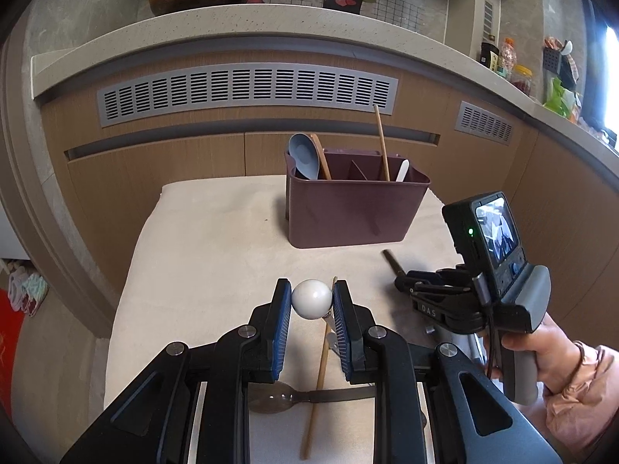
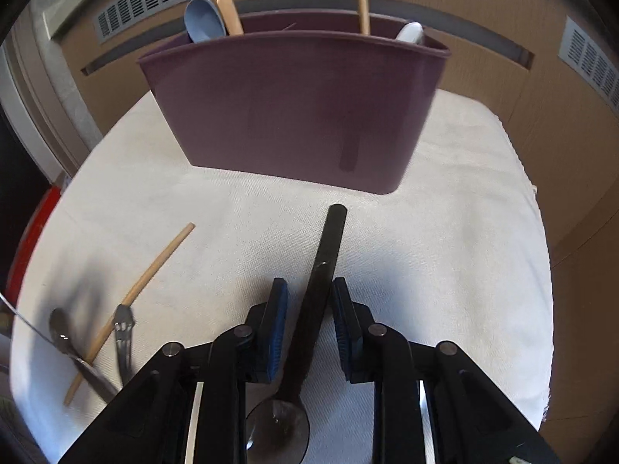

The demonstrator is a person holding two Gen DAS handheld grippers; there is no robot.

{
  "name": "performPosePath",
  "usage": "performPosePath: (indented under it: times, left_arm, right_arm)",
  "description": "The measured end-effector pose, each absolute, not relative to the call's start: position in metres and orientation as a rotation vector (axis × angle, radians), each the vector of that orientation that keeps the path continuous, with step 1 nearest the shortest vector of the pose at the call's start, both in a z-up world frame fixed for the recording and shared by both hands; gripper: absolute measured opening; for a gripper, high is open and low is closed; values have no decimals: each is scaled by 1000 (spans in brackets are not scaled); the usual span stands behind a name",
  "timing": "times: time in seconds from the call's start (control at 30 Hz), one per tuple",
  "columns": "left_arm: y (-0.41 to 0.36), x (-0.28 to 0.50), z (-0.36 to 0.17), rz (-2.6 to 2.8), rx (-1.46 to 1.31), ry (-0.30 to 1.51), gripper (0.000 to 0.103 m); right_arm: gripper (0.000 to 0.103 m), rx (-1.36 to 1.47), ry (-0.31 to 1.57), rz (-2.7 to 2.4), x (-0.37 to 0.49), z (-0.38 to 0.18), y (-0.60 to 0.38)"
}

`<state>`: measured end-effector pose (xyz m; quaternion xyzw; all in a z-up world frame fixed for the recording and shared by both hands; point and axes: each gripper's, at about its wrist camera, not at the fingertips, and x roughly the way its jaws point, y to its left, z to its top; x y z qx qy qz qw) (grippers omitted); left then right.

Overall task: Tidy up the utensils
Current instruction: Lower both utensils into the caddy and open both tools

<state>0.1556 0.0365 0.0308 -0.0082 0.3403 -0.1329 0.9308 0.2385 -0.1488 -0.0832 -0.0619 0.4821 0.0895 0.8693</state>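
Left gripper [image 1: 312, 301] clamped white ball-shaped utensil end [image 1: 312, 298], frame centre, lifted for binning | right gripper [image 2: 309, 297] straddled dark-handled spoon [image 2: 309, 309] flat on cloth [image 2: 445, 251], pads not visibly pressing, lined up to grasp | maroon caddy [image 2: 290, 116] upper centre, awaiting both.

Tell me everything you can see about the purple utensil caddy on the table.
The purple utensil caddy is a matte, plastic-looking rectangular bin with rounded corners and inner dividers. It stands upright at the back of the cloth-covered table. Its left compartment holds a blue spoon and a wooden handle; further right stand a wooden chopstick and a white utensil.
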Motion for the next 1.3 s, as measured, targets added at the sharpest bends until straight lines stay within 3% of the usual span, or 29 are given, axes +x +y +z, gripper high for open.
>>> performPosePath:
  times: [0.4,0.8,1.03,1.3]
  left_arm:
    - [21,151,66,-296,12,630,23]
    - [-8,199,211,-320,109,300,23]
    - [-11,264,209,-310,112,286,23]
    - [-13,337,134,-326,68,432,23]
  right_arm:
    - [10,0,759,246,162,5,-186]
    - [11,6,213,194,201,183,-199]
    - [11,19,225,174,263,172,-196]
    - [11,10,353,169,327,99,-188]
